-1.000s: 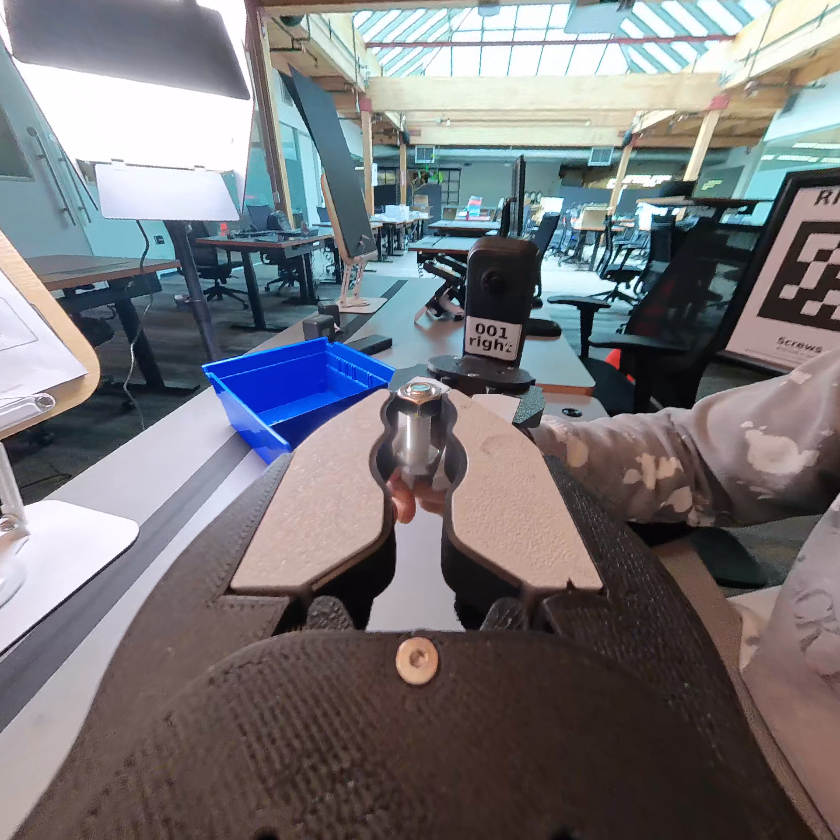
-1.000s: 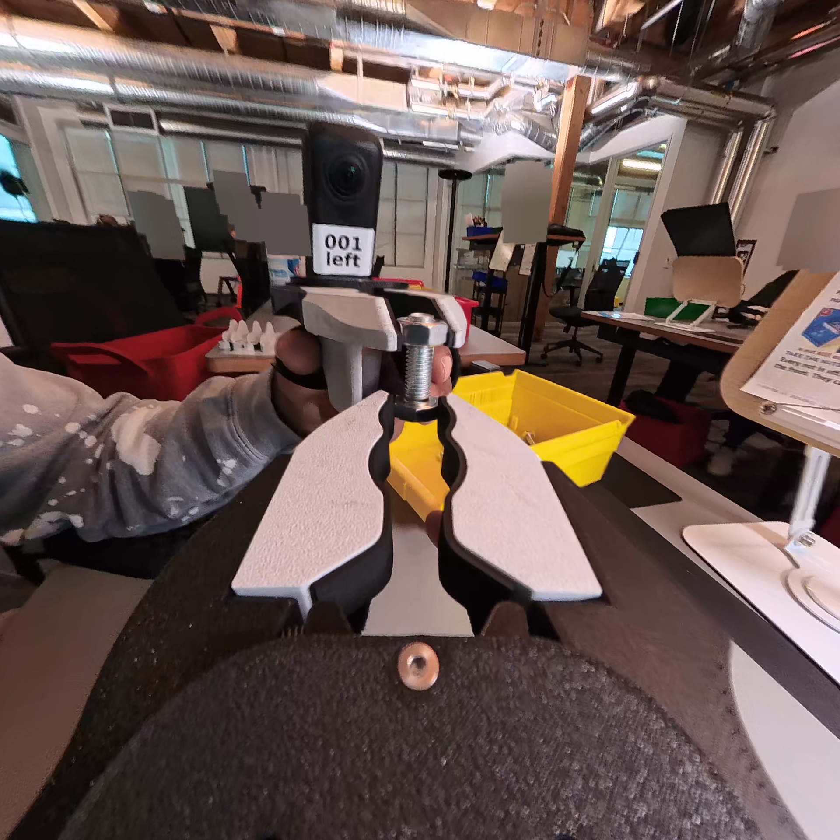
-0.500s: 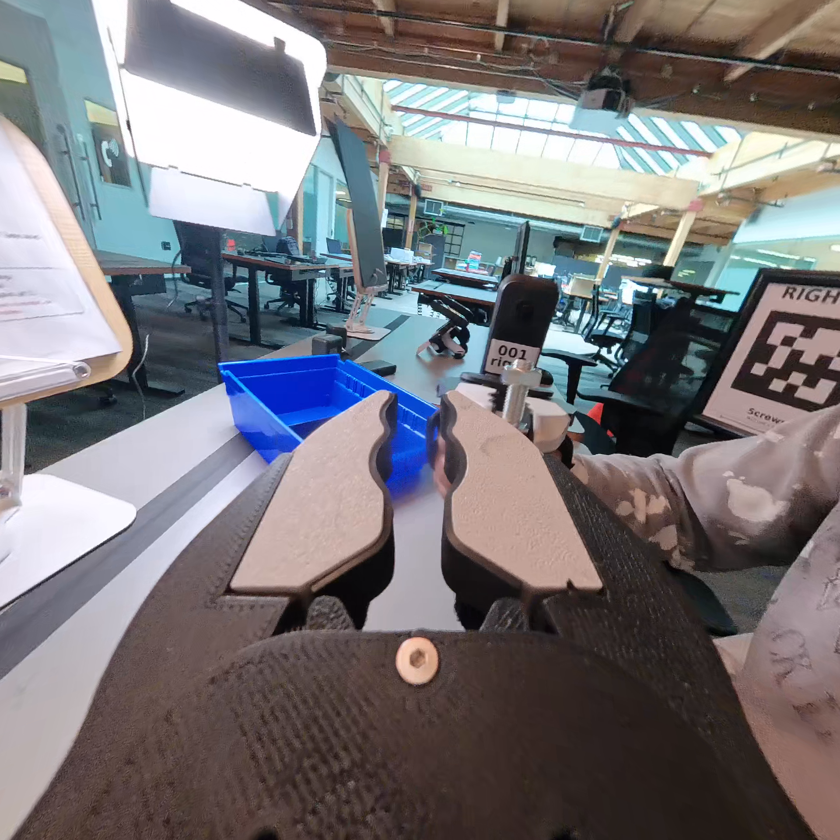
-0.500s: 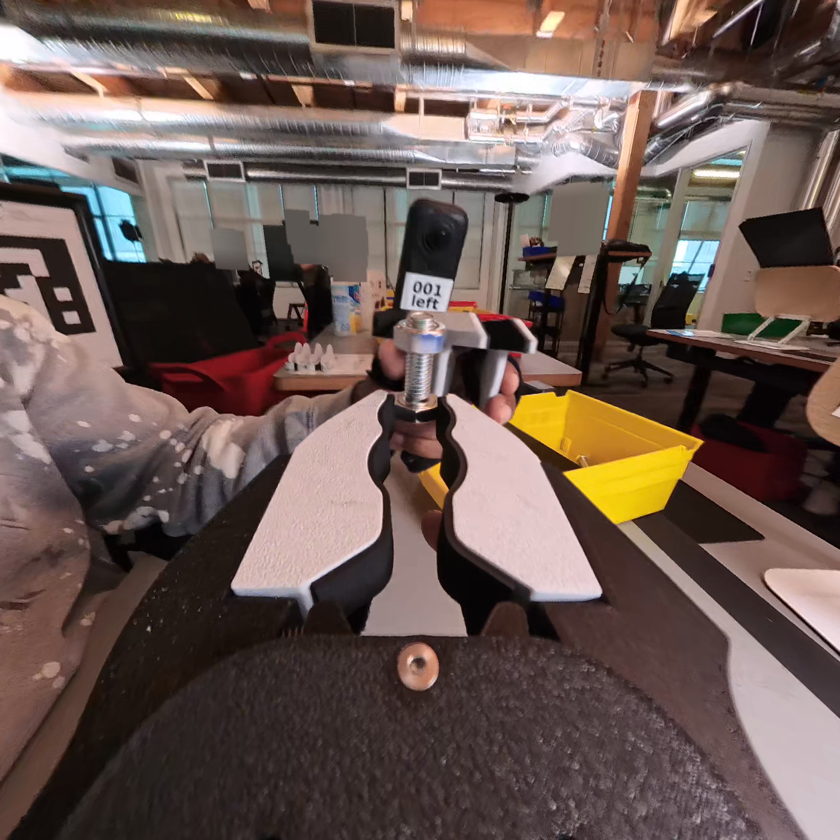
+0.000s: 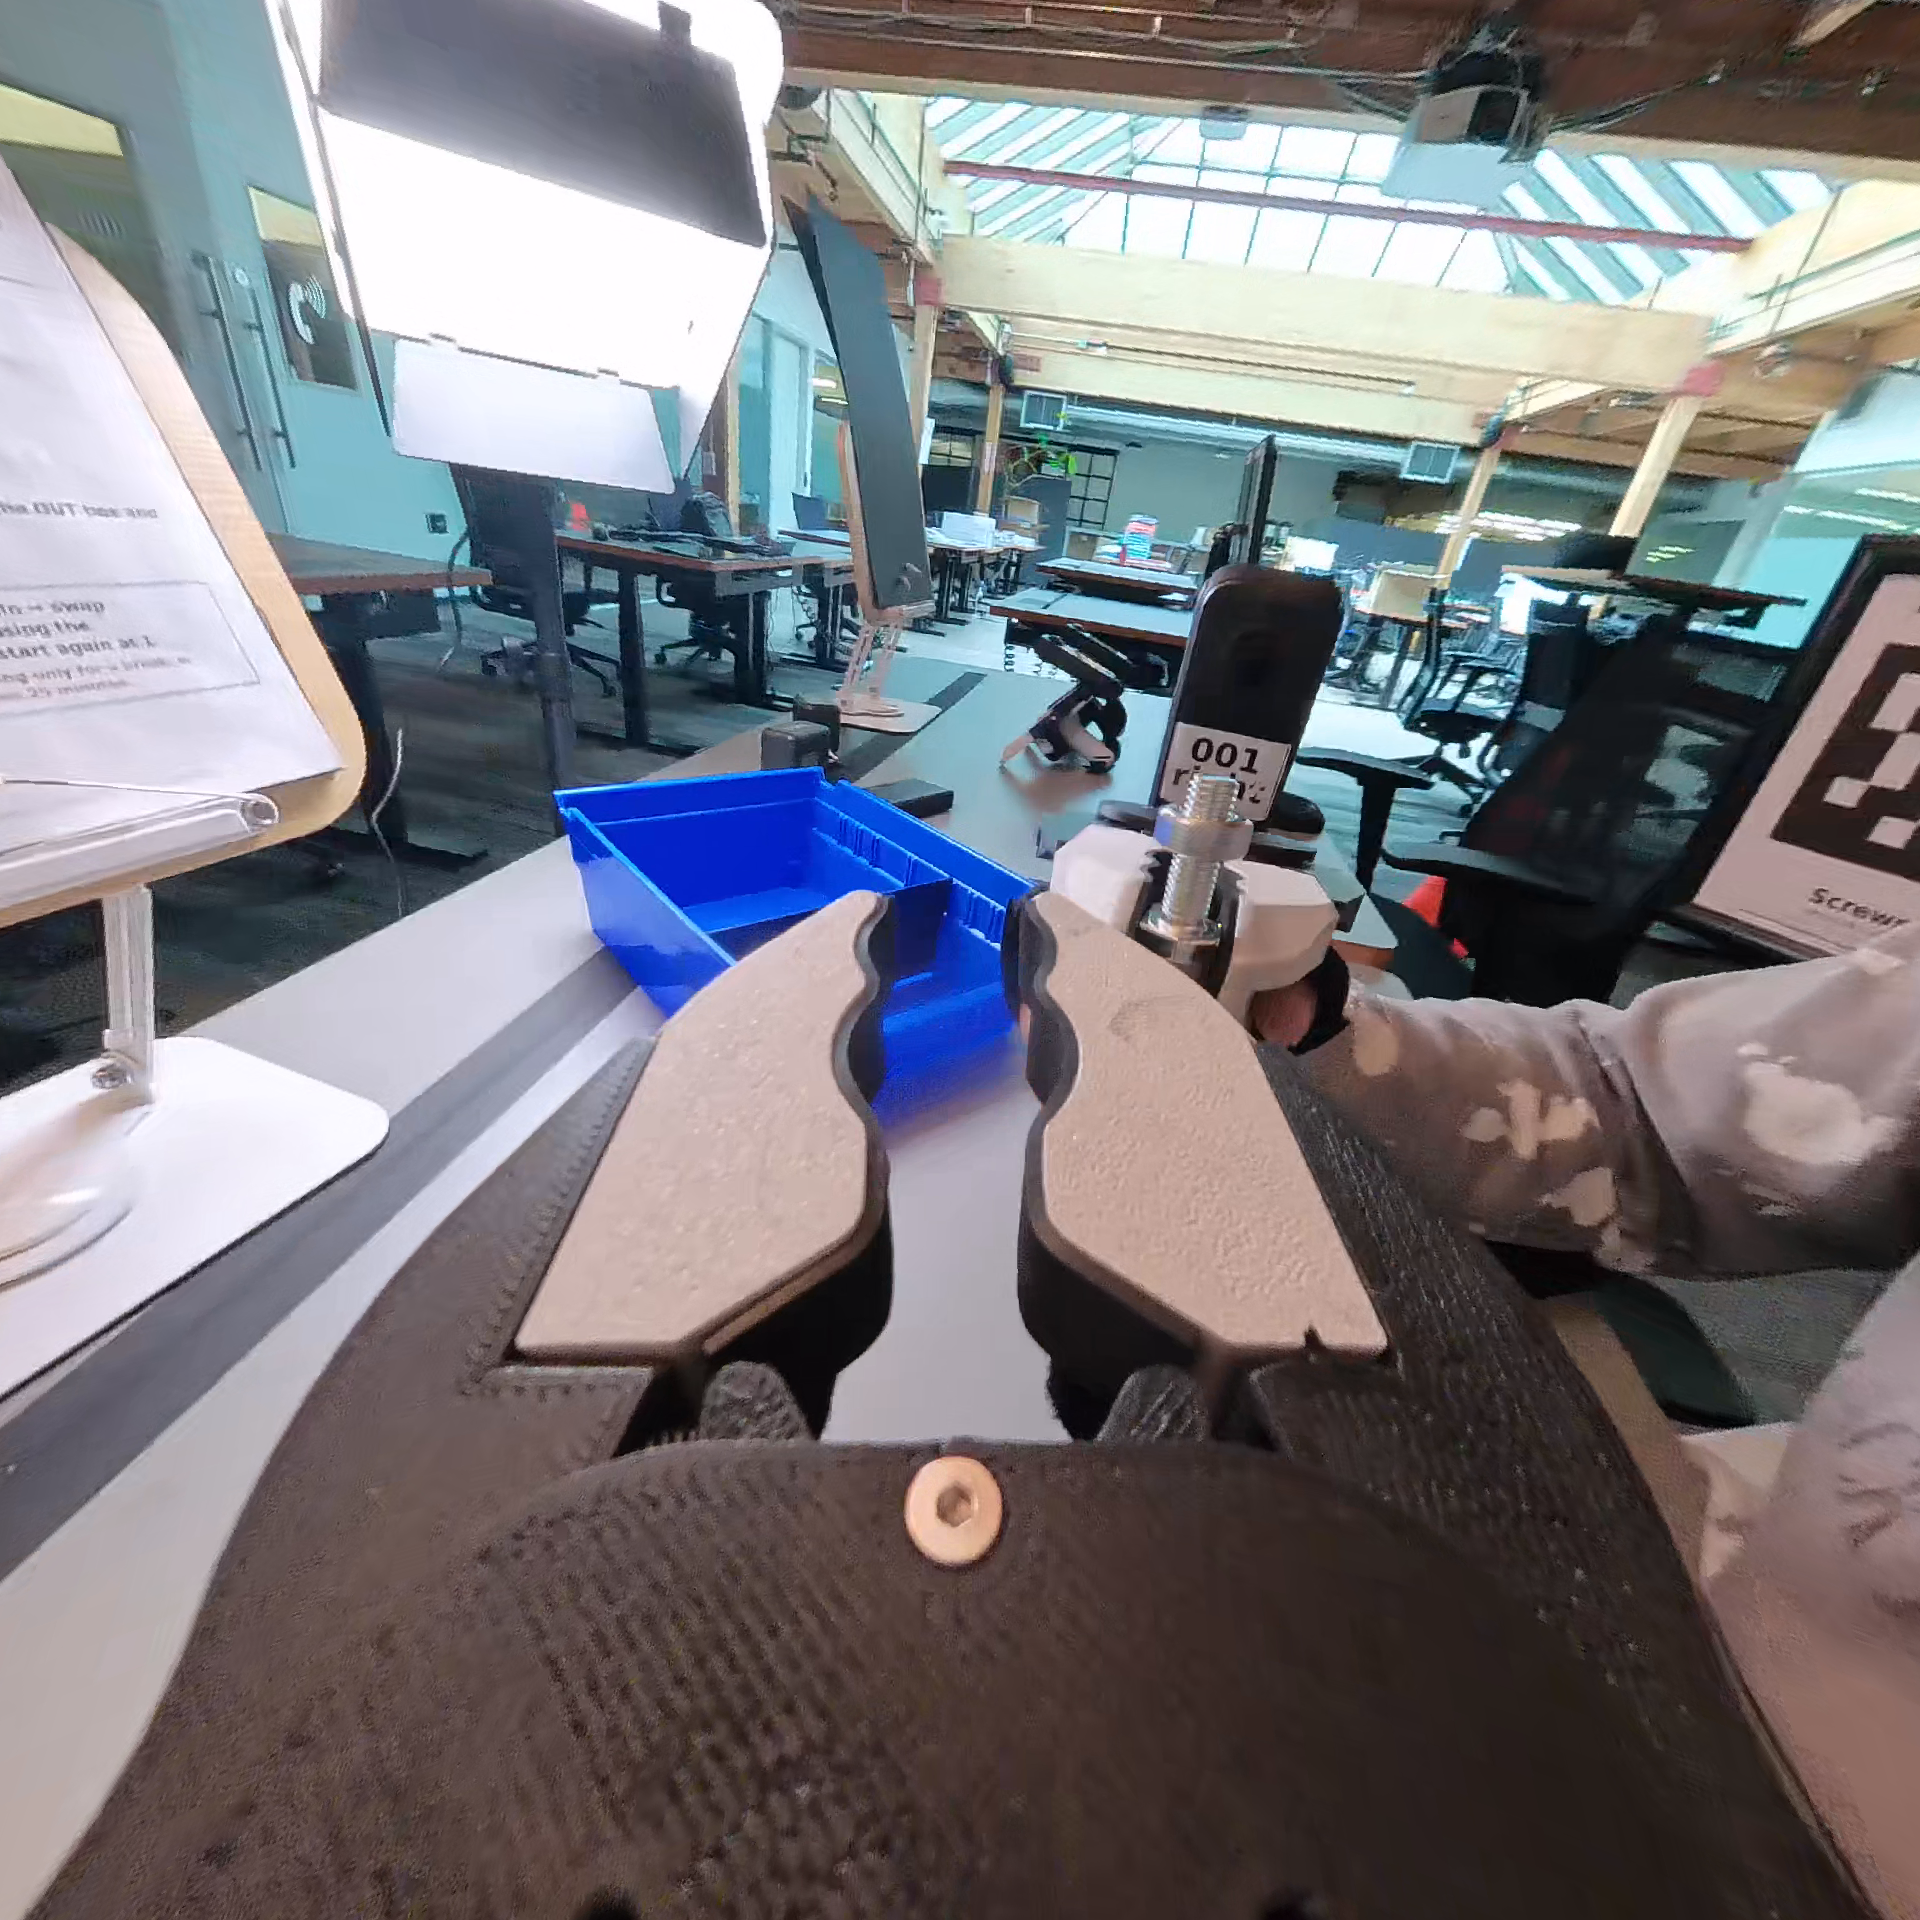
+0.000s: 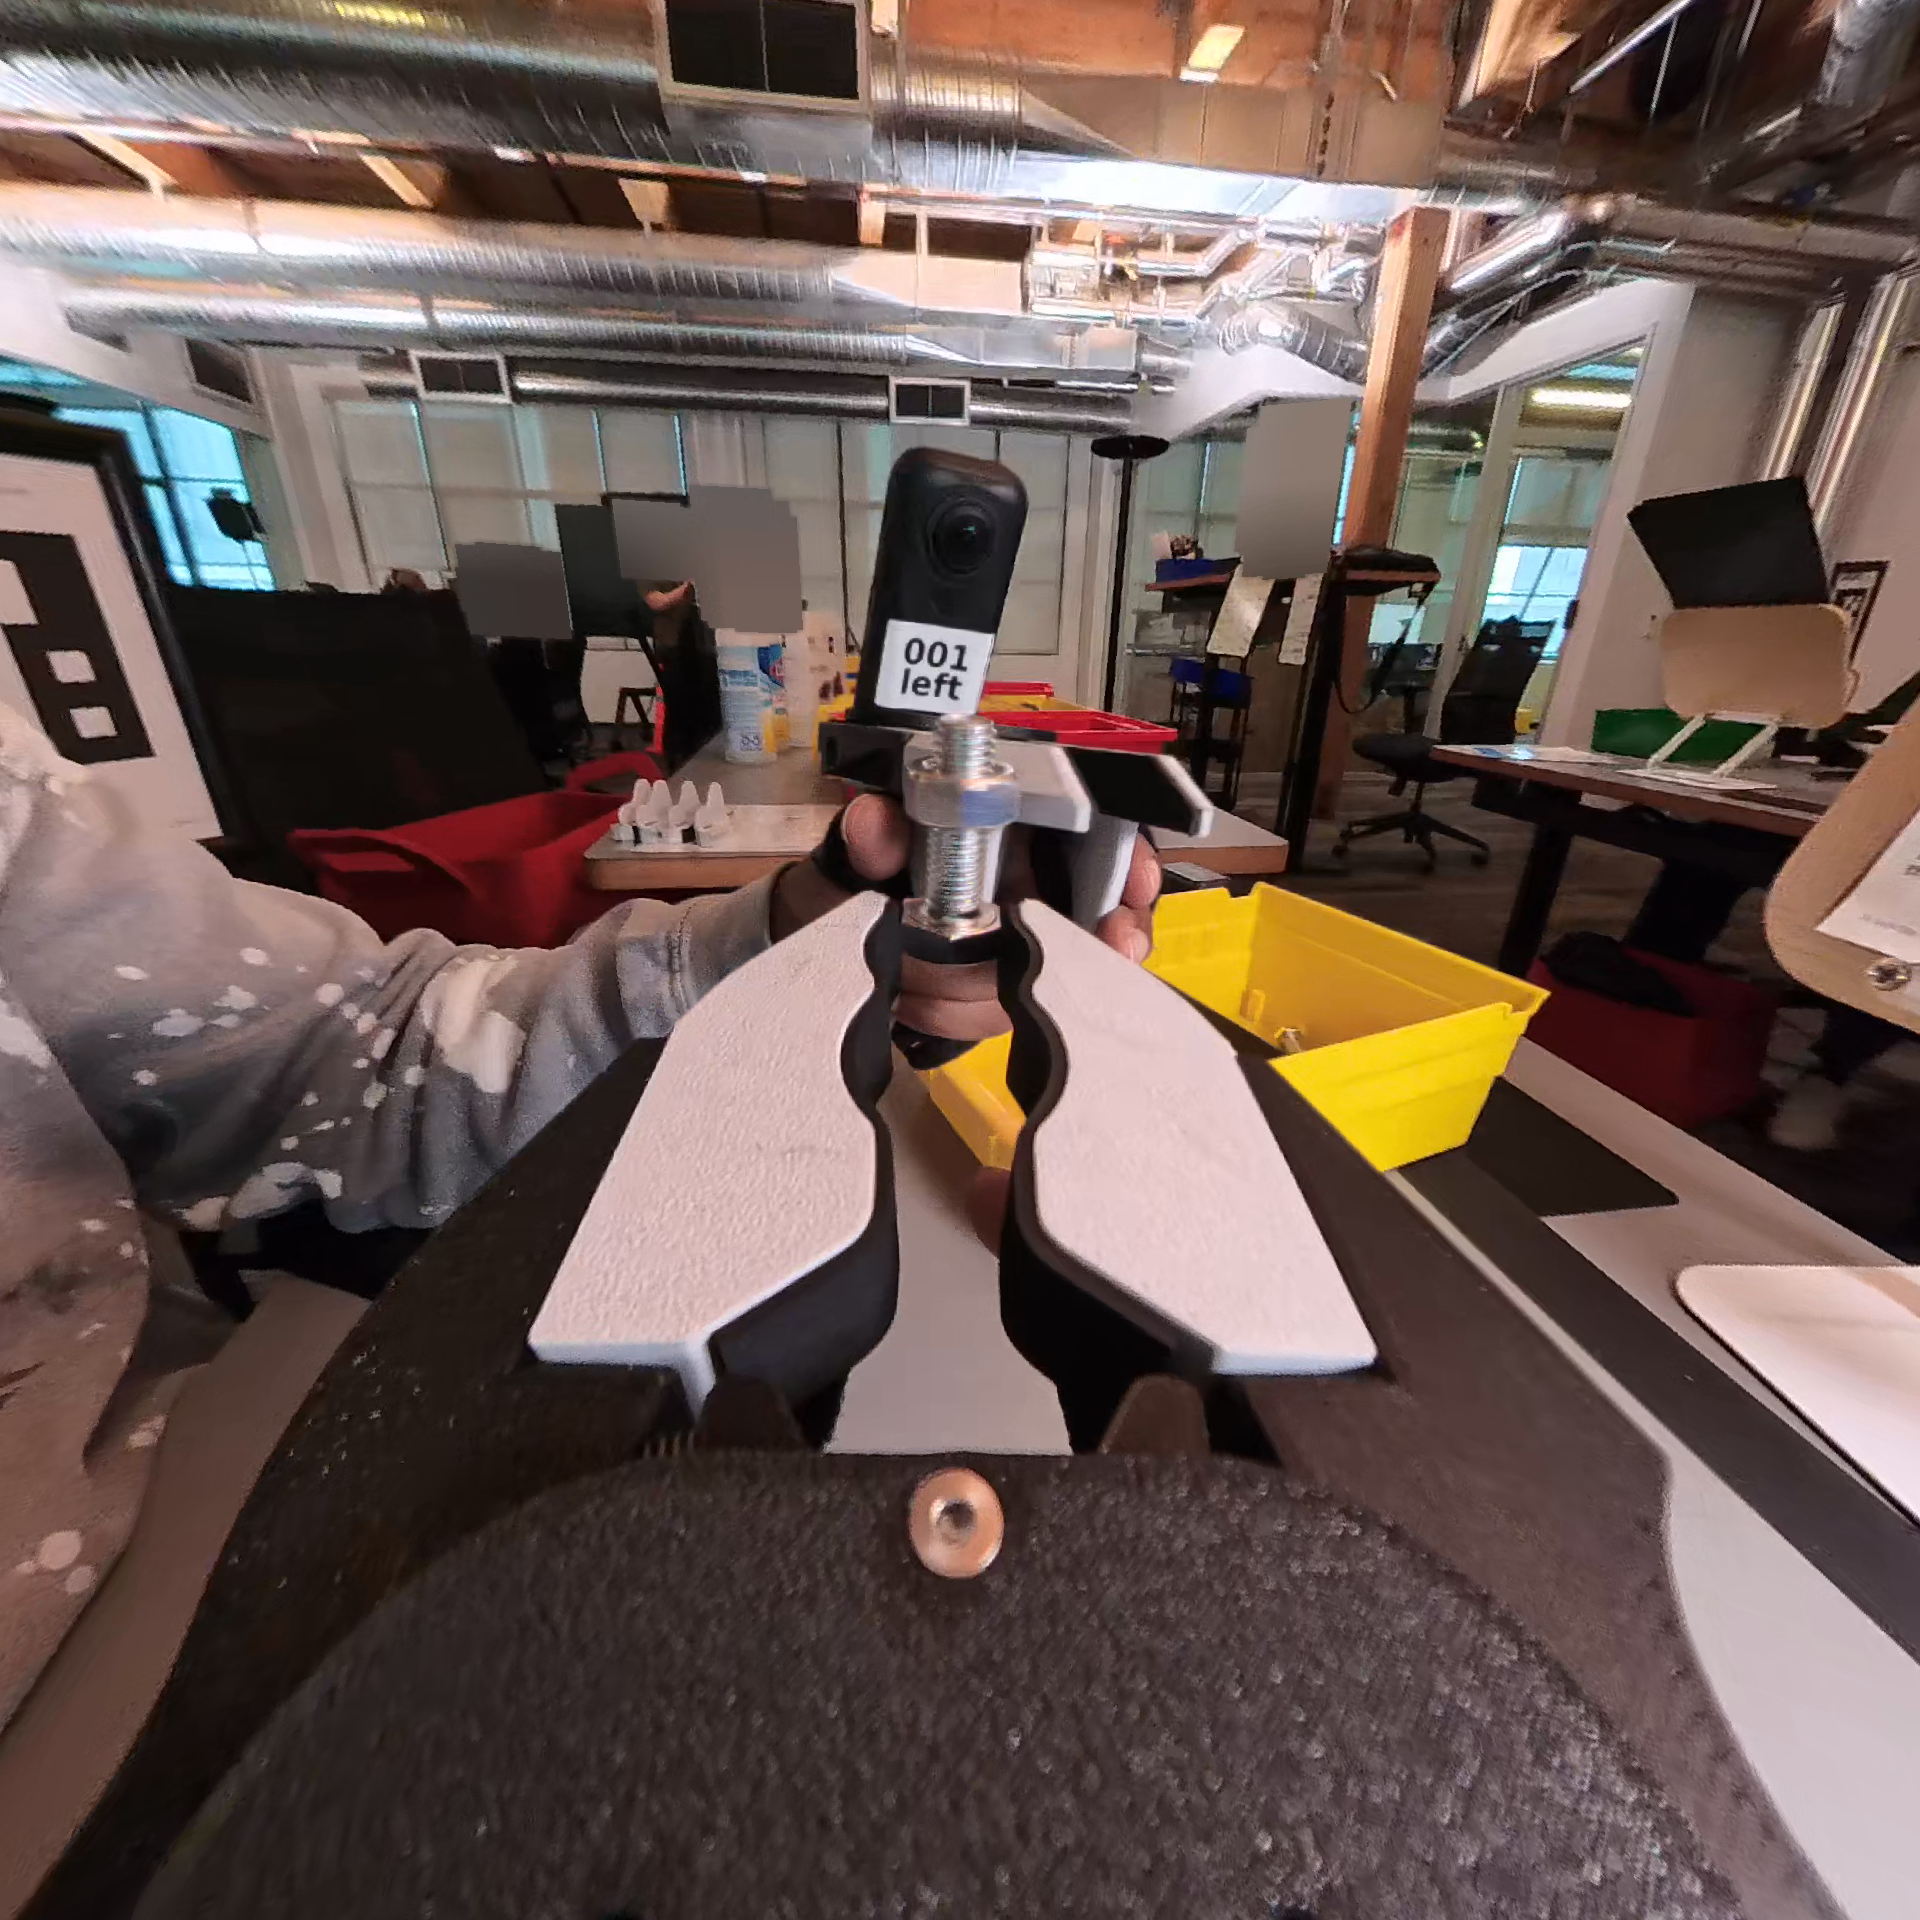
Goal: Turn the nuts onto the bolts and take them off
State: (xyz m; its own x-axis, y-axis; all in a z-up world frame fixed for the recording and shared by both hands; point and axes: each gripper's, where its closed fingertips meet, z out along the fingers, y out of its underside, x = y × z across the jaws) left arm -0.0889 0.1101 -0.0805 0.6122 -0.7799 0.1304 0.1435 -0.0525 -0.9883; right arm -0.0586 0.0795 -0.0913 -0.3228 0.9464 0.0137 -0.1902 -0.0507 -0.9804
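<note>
Left claw (image 5: 940, 935) released nut (image 6: 958, 795) | right claw (image 6: 951, 935) grips bolt (image 6: 954, 862) head

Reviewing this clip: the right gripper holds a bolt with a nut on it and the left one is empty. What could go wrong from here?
The right gripper pinches the bolt only at its head, so torque may tilt it. The left gripper sits open beside the nut, so a misaligned regrasp could knock the bolt loose.
</note>
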